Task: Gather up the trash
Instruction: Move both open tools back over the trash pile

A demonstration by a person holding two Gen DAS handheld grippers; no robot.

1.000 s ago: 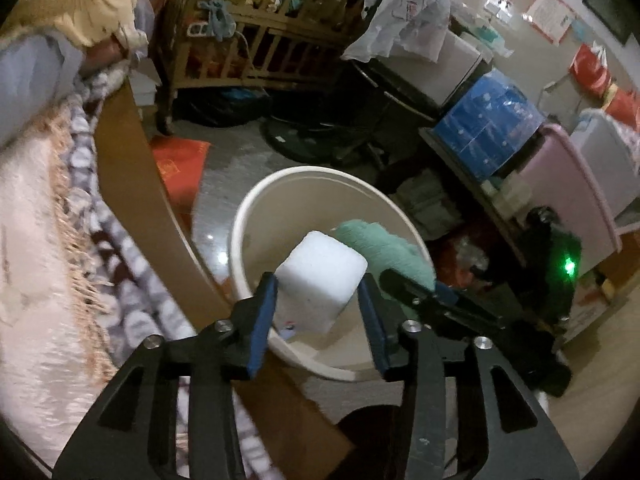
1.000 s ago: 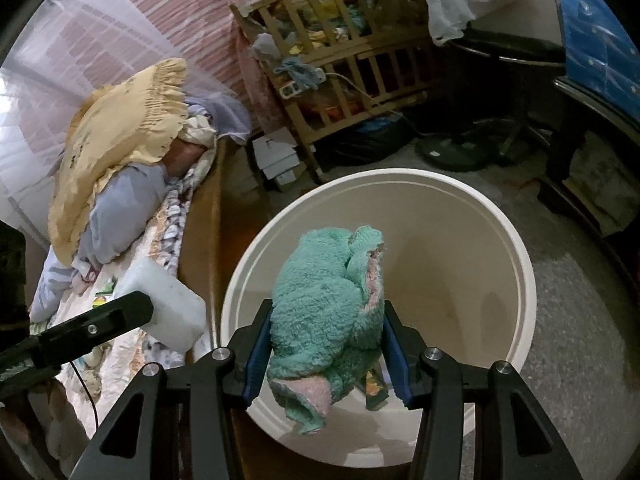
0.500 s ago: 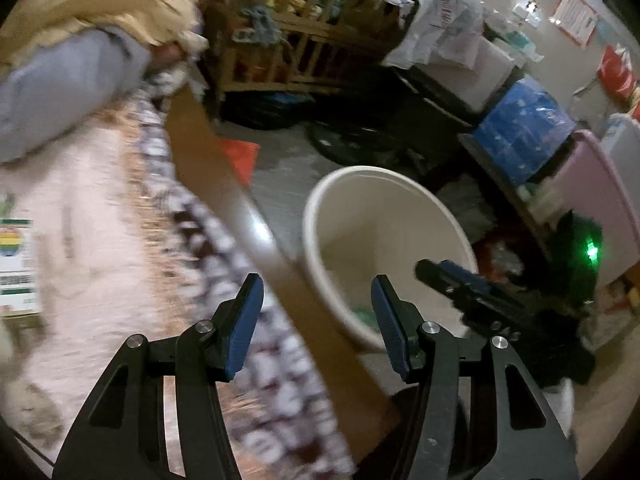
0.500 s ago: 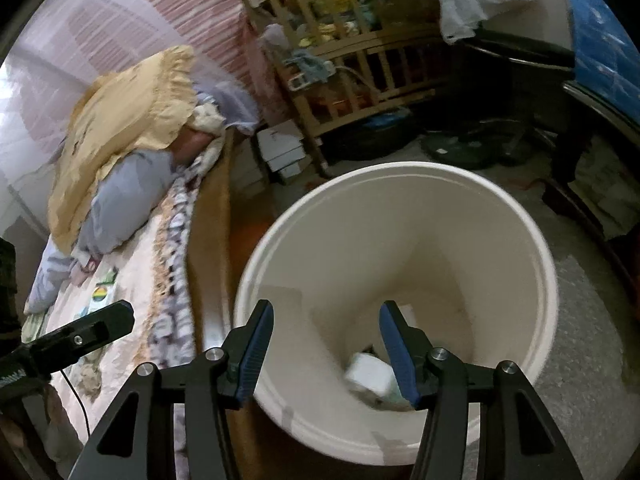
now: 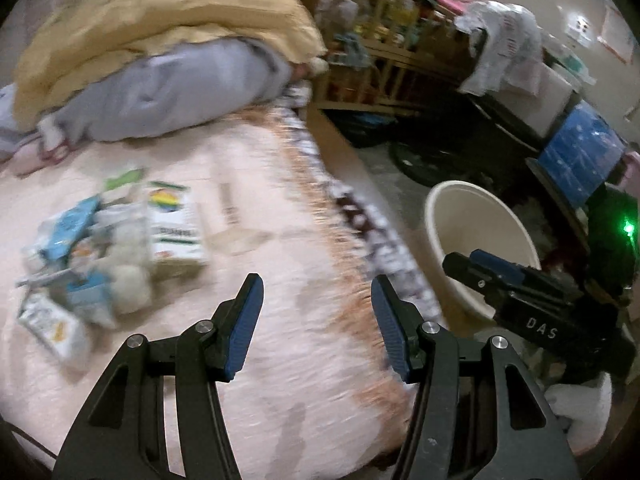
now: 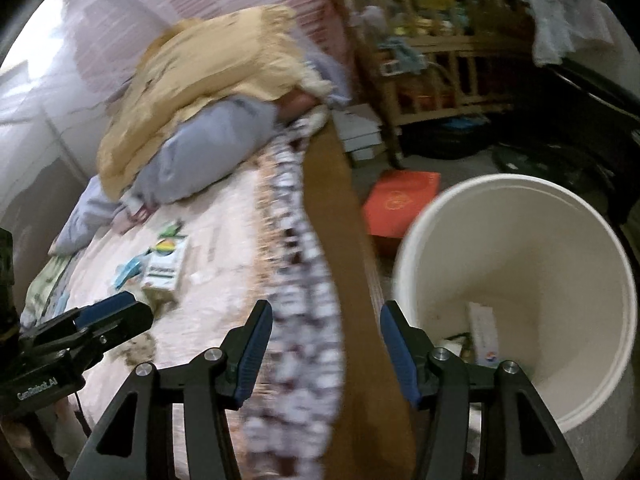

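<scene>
My left gripper [image 5: 316, 326] is open and empty above the pink bed cover. A pile of trash [image 5: 100, 256] lies on the bed to its left: a rainbow-printed carton [image 5: 174, 224], blue and white wrappers and crumpled tissue. The cream bucket [image 5: 476, 236] stands on the floor beside the bed, to the right. My right gripper [image 6: 326, 348] is open and empty over the bed's wooden side rail [image 6: 340, 220], with the bucket [image 6: 520, 280] just right of it. A small box [image 6: 484, 332] lies in the bucket. The carton also shows in the right wrist view [image 6: 164, 264].
A yellow pillow [image 5: 160, 12] and grey pillow [image 5: 180, 88] lie at the head of the bed. A wooden crib [image 6: 432, 52] full of things stands behind. An orange box [image 6: 400, 204] lies on the floor by the bucket. A blue pack [image 5: 580, 152] sits on shelving at right.
Both grippers opened and dropped the white block and the green towel into the bucket. Both have since swung left from the bucket toward the bed.
</scene>
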